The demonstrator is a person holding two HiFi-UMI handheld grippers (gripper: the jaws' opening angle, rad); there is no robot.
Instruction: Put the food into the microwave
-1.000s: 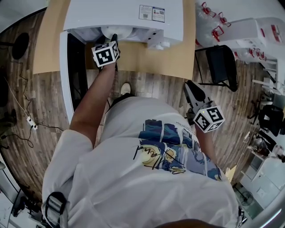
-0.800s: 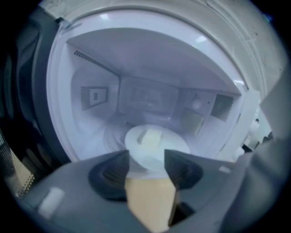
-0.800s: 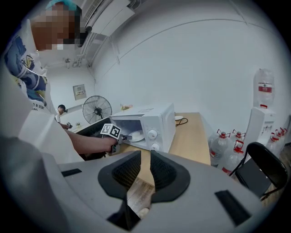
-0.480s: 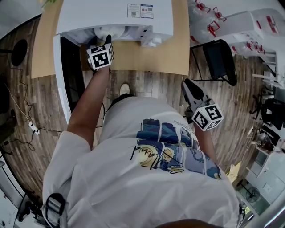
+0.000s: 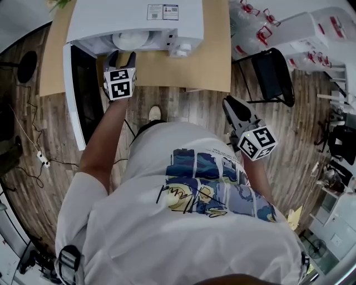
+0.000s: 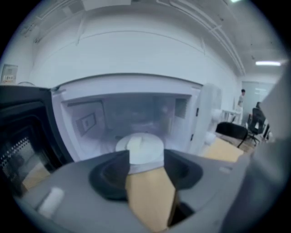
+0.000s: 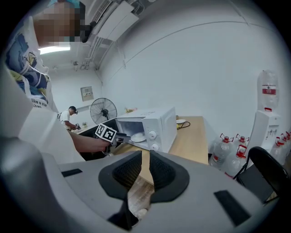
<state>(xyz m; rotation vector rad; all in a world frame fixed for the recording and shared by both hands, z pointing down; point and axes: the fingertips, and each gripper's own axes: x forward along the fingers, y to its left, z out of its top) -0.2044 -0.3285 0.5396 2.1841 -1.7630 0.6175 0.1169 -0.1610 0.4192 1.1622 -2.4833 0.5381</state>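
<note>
White dish (image 5: 131, 40) of food sits inside the microwave (image 5: 111, 19), at the worktop's (image 5: 211, 67) left end. My left gripper (image 5: 120, 58) gapes wide, empty; right gripper (image 5: 236, 109) narrow, empty. Next, I reckon, shutting the door (image 5: 74, 94).

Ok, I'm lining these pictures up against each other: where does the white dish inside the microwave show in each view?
Head view: white dish at top, left of centre, in the open cavity.
Left gripper view: dish at centre, low in the cavity.
Right gripper view: dish small, left of centre, slightly below mid-height.
Shared landmark: the white microwave around it, door swung open.
</note>
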